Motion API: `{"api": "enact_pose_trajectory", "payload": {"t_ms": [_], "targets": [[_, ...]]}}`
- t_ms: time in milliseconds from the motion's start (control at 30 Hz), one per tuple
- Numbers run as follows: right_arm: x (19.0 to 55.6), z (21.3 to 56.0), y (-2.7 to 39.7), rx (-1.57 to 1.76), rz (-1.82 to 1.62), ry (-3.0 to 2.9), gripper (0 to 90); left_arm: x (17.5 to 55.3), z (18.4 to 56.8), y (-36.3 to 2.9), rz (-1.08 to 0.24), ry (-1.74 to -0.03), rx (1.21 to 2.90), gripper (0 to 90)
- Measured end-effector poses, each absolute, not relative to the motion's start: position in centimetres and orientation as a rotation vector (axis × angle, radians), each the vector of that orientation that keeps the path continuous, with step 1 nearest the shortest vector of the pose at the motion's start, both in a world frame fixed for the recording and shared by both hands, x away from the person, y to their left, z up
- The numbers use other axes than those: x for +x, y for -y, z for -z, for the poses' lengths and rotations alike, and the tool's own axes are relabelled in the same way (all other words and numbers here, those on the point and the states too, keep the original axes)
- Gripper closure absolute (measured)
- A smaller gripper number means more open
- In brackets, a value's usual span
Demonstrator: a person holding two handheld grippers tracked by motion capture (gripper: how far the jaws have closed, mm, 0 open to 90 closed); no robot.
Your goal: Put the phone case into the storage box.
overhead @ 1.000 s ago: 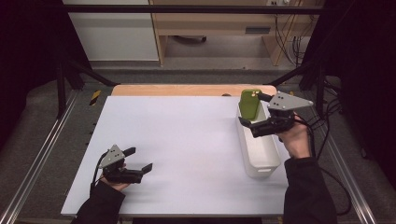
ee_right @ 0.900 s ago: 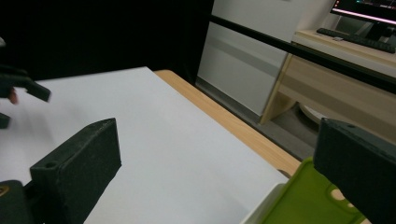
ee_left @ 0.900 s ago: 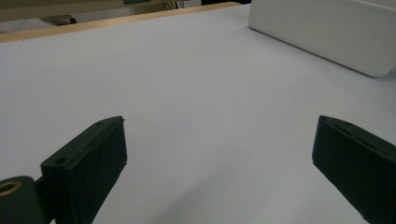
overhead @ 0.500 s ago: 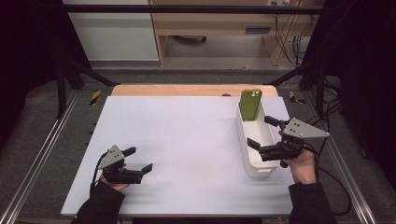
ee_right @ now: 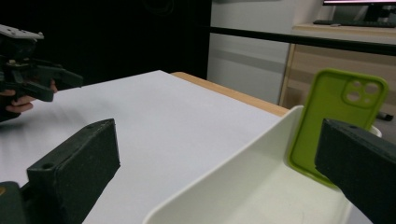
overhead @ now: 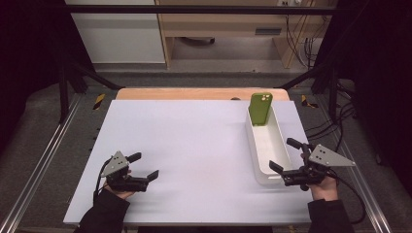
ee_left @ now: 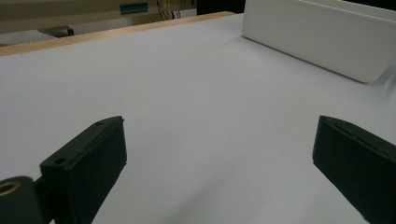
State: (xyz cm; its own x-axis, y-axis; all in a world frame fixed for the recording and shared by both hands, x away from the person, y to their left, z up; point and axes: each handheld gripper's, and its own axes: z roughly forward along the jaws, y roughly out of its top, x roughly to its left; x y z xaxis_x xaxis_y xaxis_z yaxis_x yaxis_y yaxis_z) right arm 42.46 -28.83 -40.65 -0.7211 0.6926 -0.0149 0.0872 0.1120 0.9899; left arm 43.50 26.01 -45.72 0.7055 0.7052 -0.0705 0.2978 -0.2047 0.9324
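Note:
A green phone case (overhead: 261, 108) (ee_right: 334, 118) leans upright against the far end wall inside a long white tray (overhead: 272, 165) (ee_right: 243, 186) at the table's right. My right gripper (overhead: 283, 155) (ee_right: 219, 172) stands open at the tray's near end, jaws pointing left over it, nothing between them. Near the front left of the table my left gripper (overhead: 143, 165) (ee_left: 219, 158) rests open and empty, also seen far off in the right gripper view (ee_right: 51, 81). The tray's white wall (ee_left: 322, 37) shows in the left gripper view.
A white sheet (overhead: 194, 145) covers the table, with a wooden strip (overhead: 194, 93) along its far edge. Metal rails (overhead: 43, 160) run down both sides. A wooden bench (overhead: 233, 29) and cables stand beyond the table.
My right gripper let go of the green case at the tray's far end, then drew back toward the person to the tray's near end. The left gripper stayed put.

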Motion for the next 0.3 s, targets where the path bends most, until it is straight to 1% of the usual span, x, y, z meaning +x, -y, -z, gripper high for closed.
{"api": "enact_pose_trajectory", "payload": {"t_ms": [133, 300], "targets": [[41.9, 41.9, 29.6, 0.821, -1.627, -1.916, 0.5, 43.5, 45.7, -26.0, -0.452, -0.79, 1.791, 2.7], [41.9, 42.4, 30.0, 0.874, -1.615, -1.893, 0.6, 43.5, 45.7, -26.0, -0.456, -0.79, 1.79, 2.7]]}}
